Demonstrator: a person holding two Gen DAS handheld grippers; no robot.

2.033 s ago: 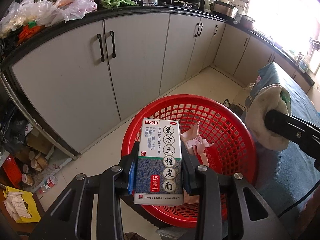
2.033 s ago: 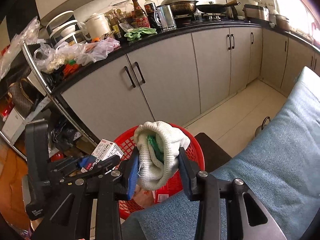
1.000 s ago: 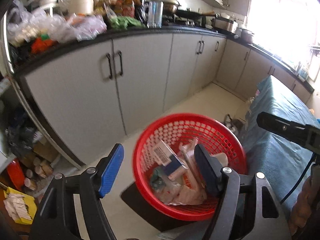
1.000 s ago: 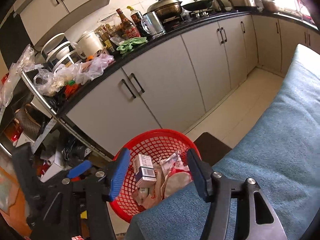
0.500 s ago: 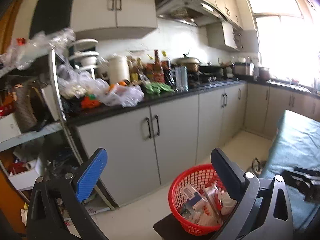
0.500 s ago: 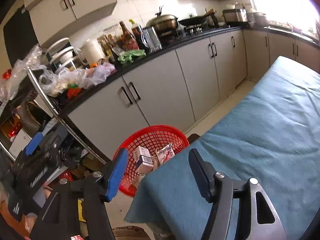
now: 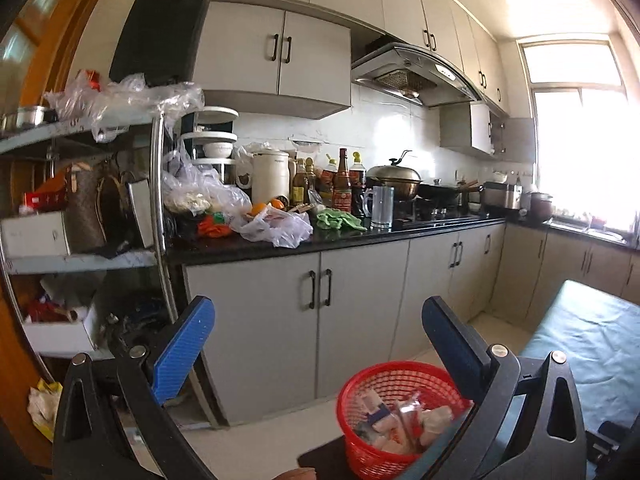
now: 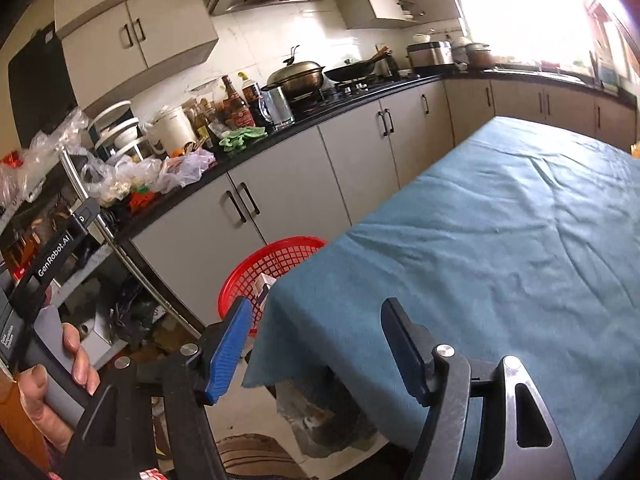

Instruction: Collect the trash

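A red mesh basket (image 7: 362, 384) stands on a dark stool beside the table and holds a small medicine box (image 7: 374, 410), wrappers and a whitish cloth. It also shows in the right wrist view (image 8: 256, 270), partly hidden by the blue tablecloth. My left gripper (image 7: 316, 336) is open and empty, raised well above and back from the basket. My right gripper (image 8: 316, 338) is open and empty above the corner of the blue-clothed table (image 8: 500, 240). A hand holds the left gripper's body (image 8: 52, 364) at the left edge.
Grey kitchen cabinets (image 7: 288, 320) run under a black counter (image 7: 360, 236) crowded with plastic bags, bottles, a kettle and a wok. A metal shelf rack (image 7: 158, 216) with boxes stands at the left. Tiled floor lies between cabinets and table.
Both grippers let go of their loads, the medicine box and the rolled cloth, into the basket, then opened wide and pulled up and back away from it.
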